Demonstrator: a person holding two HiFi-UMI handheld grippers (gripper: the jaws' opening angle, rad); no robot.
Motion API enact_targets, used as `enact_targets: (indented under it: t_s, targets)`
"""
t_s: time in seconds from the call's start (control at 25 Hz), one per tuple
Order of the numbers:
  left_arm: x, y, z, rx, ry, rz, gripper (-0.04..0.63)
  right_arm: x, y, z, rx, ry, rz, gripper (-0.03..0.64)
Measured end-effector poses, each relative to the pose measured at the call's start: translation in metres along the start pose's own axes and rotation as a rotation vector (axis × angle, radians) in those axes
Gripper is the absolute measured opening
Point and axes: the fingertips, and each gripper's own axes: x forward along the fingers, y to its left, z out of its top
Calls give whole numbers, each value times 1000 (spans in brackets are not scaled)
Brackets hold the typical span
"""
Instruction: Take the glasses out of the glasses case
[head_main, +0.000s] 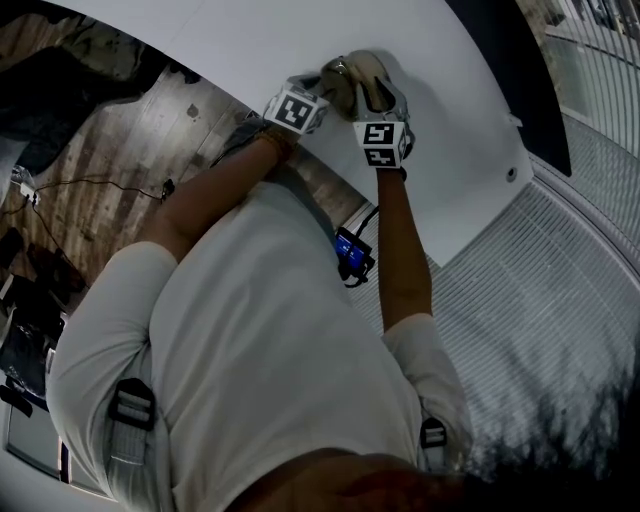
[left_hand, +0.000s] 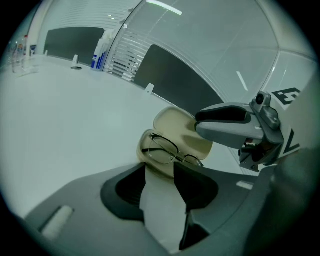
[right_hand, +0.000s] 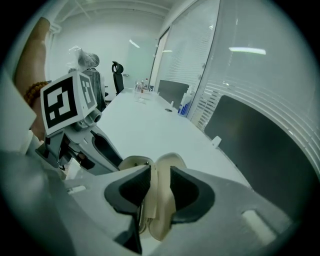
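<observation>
An open beige glasses case (head_main: 358, 80) lies on the white table (head_main: 450, 130). In the left gripper view dark-rimmed glasses (left_hand: 165, 150) rest in its lower shell (left_hand: 150, 162), with the lid (left_hand: 177, 125) tipped up behind. My left gripper (left_hand: 160, 172) is at the case's near rim, jaws apart, with bare table between them. My right gripper (right_hand: 160, 175) straddles the upright lid (right_hand: 162, 200) edge-on; its jaws stand apart around it and I see no firm pinch. The right gripper's finger (left_hand: 225, 122) hangs over the lid. Both grippers (head_main: 335, 88) (head_main: 372, 98) meet at the case.
The long table runs away from me, with spray bottles (left_hand: 100, 52) and small clear bottles (left_hand: 20, 52) at its far end. A dark panel (left_hand: 175, 80) stands along its right side below a glass wall. An office chair (right_hand: 118, 75) sits beyond the table's end.
</observation>
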Motion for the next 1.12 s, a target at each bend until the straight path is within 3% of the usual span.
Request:
enact_targets:
  t_s: [0.68, 1.12]
  targets:
    - [-9, 1, 8, -8, -43, 0, 179, 33, 48, -32, -25, 127, 170, 167]
    - [-13, -2, 8, -16, -34, -12, 179, 40, 52, -41, -99, 157, 164, 139]
